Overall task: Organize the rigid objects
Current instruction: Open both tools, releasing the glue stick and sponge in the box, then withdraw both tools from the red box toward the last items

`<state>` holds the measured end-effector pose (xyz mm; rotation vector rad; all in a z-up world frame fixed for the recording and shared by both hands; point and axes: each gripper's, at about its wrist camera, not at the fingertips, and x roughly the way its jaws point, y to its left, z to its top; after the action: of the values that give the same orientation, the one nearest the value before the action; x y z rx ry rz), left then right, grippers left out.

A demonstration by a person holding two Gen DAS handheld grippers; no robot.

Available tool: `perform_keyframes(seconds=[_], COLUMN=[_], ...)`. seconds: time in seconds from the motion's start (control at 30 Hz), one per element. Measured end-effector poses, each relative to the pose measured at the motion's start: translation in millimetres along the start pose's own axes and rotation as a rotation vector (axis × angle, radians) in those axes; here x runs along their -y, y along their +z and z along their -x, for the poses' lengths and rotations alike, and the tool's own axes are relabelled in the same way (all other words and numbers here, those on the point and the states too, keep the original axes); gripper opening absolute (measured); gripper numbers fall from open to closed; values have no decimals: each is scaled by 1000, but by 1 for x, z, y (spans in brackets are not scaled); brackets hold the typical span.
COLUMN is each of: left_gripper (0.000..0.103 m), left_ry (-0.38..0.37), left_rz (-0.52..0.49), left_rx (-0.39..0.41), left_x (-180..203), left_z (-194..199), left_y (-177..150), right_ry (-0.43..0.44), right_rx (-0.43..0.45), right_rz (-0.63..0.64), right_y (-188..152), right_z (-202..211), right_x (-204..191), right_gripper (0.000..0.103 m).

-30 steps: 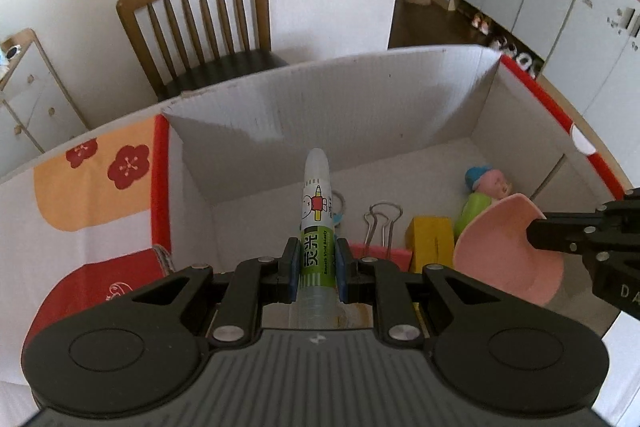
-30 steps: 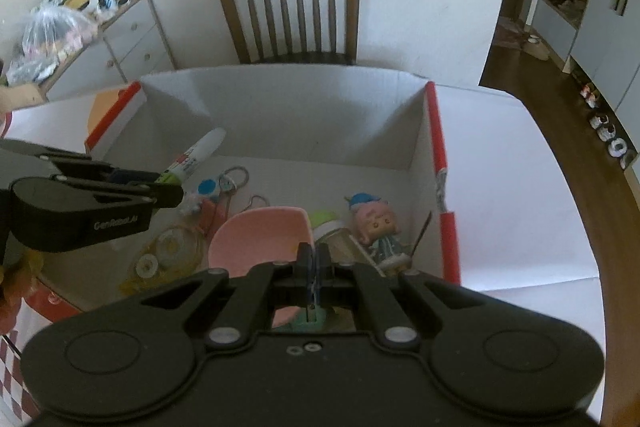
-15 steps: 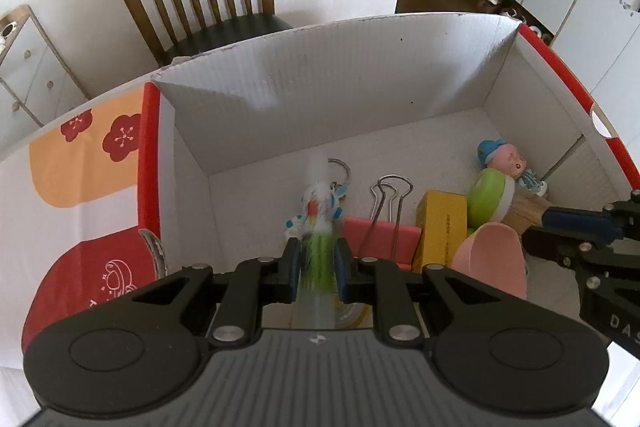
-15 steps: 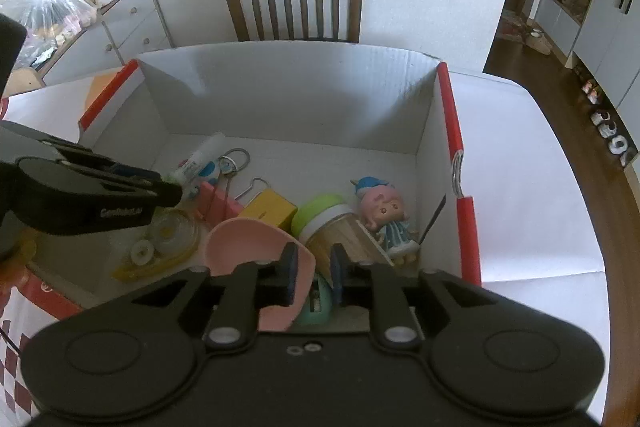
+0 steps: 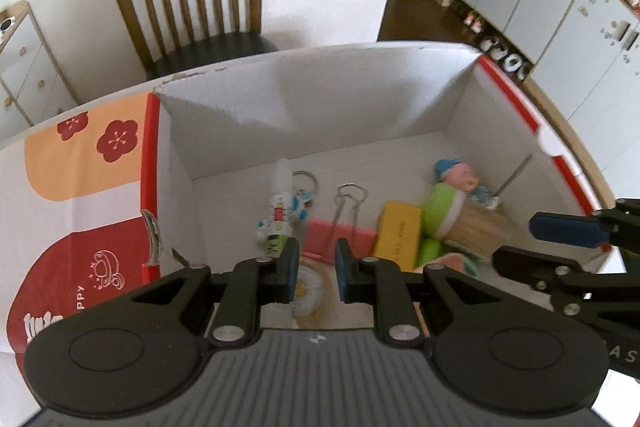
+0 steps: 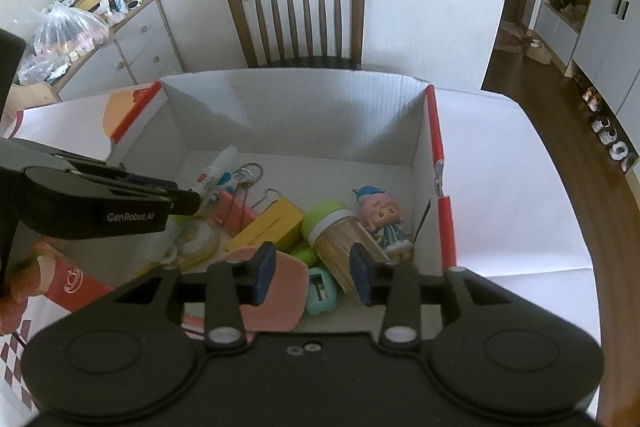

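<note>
An open white cardboard box [image 5: 360,99] [image 6: 304,115] holds the sorted items. The glue stick [image 5: 279,203] [image 6: 218,169] lies on the box floor at the left. The pink bowl [image 6: 276,291] lies on its side near the front. My left gripper [image 5: 317,271] is open and empty above the box's near edge. My right gripper [image 6: 312,275] is open and empty above the pink bowl. Also inside are a pink binder clip [image 5: 340,239], a yellow block [image 5: 398,235] [image 6: 266,227], a green-lidded jar [image 5: 460,215] [image 6: 340,231] and a pink-haired doll [image 6: 382,217].
A wooden chair [image 6: 298,19] stands behind the box against the white wall. A drawer unit with clutter [image 6: 120,39] is at the back left. The box flap with orange and red print [image 5: 84,187] folds out to the left. The table edge [image 6: 592,211] runs along the right.
My left gripper opened and dropped the glue stick onto the box floor. My right gripper opened and released the pink bowl, which now lies in the box. Both grippers rose slightly.
</note>
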<state>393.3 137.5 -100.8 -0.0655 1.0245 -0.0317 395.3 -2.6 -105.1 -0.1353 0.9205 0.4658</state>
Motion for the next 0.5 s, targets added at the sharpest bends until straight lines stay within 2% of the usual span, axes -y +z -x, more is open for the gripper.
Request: perform_keyframes(seconds=[0.5], left_gripper=[18], left_ry=[10], left_rz=[-22], left_rx=[112], left_x=[27], left_z=[69], left_y=[-21], right_ry=[44], right_rx=[95], right_rz=[31], right_y=[-17], right_z=[61], right_x=[-8], right_gripper=[56])
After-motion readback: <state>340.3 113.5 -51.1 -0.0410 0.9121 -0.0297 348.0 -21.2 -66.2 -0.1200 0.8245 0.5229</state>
